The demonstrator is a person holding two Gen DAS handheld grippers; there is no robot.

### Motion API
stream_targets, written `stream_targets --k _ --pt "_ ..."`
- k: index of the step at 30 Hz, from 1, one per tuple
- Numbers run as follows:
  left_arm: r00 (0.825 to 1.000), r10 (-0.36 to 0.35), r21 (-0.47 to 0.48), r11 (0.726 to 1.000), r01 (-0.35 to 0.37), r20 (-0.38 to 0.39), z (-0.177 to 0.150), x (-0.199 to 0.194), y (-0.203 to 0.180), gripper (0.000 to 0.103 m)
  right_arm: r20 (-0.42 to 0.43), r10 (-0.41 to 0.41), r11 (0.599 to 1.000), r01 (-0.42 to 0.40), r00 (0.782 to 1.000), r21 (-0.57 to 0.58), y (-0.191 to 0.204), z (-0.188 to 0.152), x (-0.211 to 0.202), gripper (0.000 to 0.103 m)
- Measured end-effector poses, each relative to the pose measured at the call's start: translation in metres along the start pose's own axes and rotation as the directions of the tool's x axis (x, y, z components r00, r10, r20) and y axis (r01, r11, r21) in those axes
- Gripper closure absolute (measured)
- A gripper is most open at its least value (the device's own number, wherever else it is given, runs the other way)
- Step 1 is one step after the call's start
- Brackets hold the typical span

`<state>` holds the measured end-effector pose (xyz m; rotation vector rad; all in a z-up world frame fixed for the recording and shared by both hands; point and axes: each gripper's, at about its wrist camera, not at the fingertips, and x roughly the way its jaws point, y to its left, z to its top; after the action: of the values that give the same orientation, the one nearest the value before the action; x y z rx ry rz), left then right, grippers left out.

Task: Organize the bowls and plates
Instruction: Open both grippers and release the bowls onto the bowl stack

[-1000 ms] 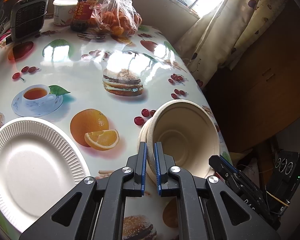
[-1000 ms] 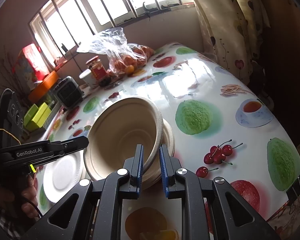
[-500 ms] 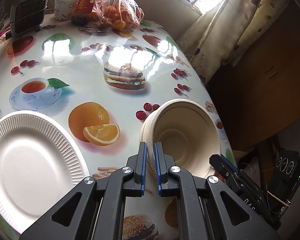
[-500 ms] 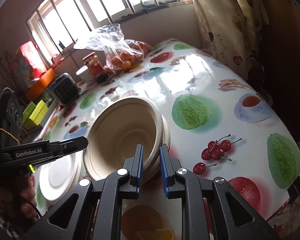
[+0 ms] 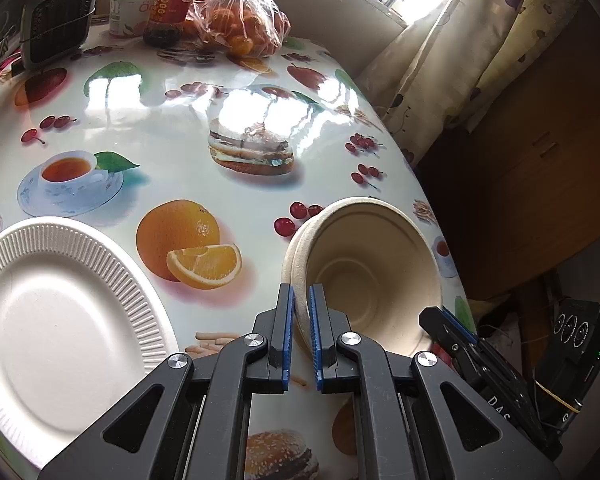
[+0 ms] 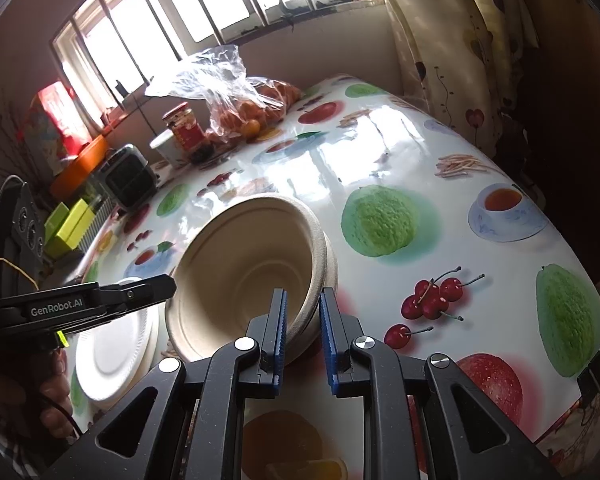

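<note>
Two nested beige paper bowls (image 5: 364, 268) are tilted on the fruit-print table, also seen in the right wrist view (image 6: 244, 264). My left gripper (image 5: 301, 300) is shut on the bowls' left rim. My right gripper (image 6: 302, 304) straddles the opposite rim; its jaws have parted a little and no longer press it. A white ribbed paper plate (image 5: 60, 320) lies to the left of the bowls; in the right wrist view it is a small stack of plates (image 6: 112, 352).
At the far side stand a bag of oranges (image 5: 240, 24), a red-labelled jar (image 5: 172, 4), a white tub (image 5: 128, 4) and a small black heater (image 5: 56, 24). The table's right edge (image 5: 432, 208) drops off beside a curtain and a wooden cabinet.
The right gripper's jaws have widened on the bowl rim. The bowls and both grippers have come lower and closer to the table. The left grip is unchanged.
</note>
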<state>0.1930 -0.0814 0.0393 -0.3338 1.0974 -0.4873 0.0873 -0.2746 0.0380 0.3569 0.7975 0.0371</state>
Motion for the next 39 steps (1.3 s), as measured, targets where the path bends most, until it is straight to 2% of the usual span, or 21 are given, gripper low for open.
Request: stream_targets --k 22,30,32,39 --pt "1.0 0.0 -0.001 1.0 0.0 0.003 0.0007 -0.0004 0.0004 0.095 -0.002 -0.002 1.0 0.002 1.0 0.0 -0.0007 0.0008 0.0005 0.086" --pt "1.0 0.002 0.002 1.0 -0.002 0.004 0.001 -0.0001 -0.0001 0.095 -0.002 -0.001 1.0 0.001 1.0 -0.002 -0.0012 0.0007 0.0004 0.081" --pt "1.0 0.002 0.001 1.0 -0.002 0.003 0.0016 0.0003 0.0006 0.093 -0.003 -0.003 1.0 0.003 1.0 -0.001 -0.0008 0.0007 0.0003 0.076" --pt "1.0 0.004 0.012 1.0 -0.004 0.008 0.0003 -0.0006 -0.0014 0.091 -0.006 -0.002 1.0 0.002 1.0 0.0 -0.0042 -0.0018 0.0033 0.074"
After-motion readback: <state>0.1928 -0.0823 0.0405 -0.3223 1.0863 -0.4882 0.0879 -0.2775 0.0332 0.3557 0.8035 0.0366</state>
